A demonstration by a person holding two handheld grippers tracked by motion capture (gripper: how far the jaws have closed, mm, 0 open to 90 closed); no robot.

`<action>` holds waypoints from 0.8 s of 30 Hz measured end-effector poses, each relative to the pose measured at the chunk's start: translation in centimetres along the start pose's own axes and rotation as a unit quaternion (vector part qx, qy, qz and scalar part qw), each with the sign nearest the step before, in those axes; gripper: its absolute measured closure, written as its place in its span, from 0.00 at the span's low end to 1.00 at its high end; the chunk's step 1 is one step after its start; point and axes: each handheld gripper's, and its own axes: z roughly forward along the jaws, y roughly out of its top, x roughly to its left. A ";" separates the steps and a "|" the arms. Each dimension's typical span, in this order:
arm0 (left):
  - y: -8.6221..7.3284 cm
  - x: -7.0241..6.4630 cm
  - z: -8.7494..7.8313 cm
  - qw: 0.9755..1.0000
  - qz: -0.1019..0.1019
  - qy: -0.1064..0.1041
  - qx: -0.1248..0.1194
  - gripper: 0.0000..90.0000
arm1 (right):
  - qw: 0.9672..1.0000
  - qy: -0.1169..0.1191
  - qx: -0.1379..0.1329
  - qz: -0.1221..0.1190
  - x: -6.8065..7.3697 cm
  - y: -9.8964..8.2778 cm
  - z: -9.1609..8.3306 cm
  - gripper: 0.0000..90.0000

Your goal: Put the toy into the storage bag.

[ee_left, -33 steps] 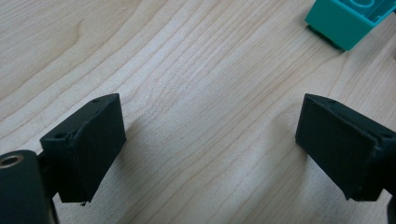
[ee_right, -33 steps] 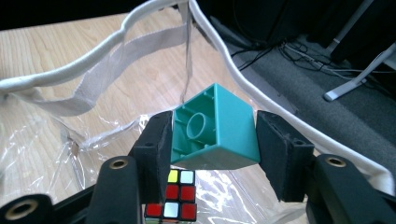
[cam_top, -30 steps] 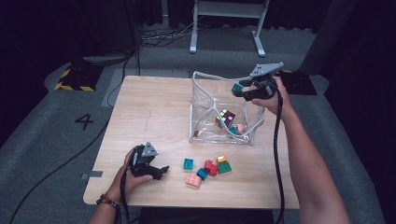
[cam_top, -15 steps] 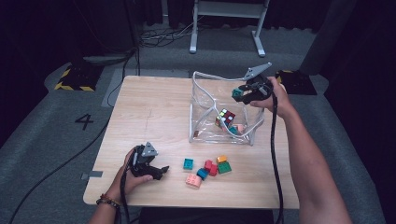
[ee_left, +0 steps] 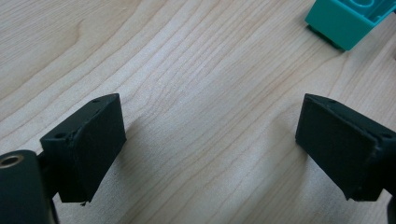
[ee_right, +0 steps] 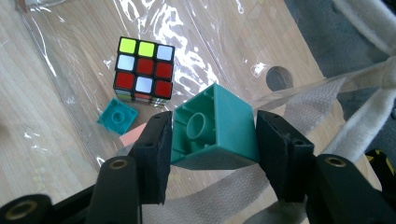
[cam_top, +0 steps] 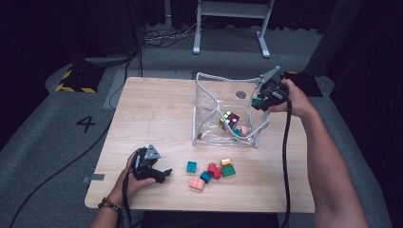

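Observation:
My right gripper (cam_top: 260, 99) (ee_right: 212, 140) is shut on a teal-green toy block (ee_right: 212, 130) (cam_top: 256, 100), held above the right rim of a clear plastic bag (cam_top: 209, 102). Inside the bag lie a Rubik's cube (cam_top: 230, 118) (ee_right: 144, 69), a small teal block (ee_right: 117, 116) and a pink block (cam_top: 244, 129). My left gripper (cam_top: 164, 175) (ee_left: 210, 144) rests open on the wooden table (cam_top: 152, 114) near its front left, nothing between its fingers. A teal block (cam_top: 191, 166) (ee_left: 348, 21) lies just beyond it.
Several loose blocks lie in front of the bag: red (cam_top: 214, 169), green (cam_top: 228, 171), orange (cam_top: 225, 162), blue (cam_top: 206, 176) and pink (cam_top: 196, 183). The bag's white webbing strap (ee_right: 299, 116) runs under the right gripper. Cables trail off the table's front edge.
The right gripper with the teal-green block has shifted slightly left and down over the bag's rim. The left gripper has stayed still.

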 end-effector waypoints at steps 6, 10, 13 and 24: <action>0.0 0.0 0.0 1.000 0.002 0.002 -0.001 0.09 | 1.000 -0.001 -0.009 0.000 0.3 -0.1 -0.1 0.53; 0.0 0.0 0.0 1.000 0.001 0.002 -0.001 0.09 | 0.999 0.003 -0.047 0.008 0.4 -0.5 -0.7 0.52; 0.0 0.0 0.0 1.000 0.002 0.002 -0.002 0.09 | 0.997 0.005 -0.078 0.024 0.6 -0.9 -1.6 0.51; 0.0 0.0 0.0 1.000 0.002 0.002 -0.001 0.09 | 0.977 -0.002 -0.197 0.082 2.0 -3.7 -3.4 0.48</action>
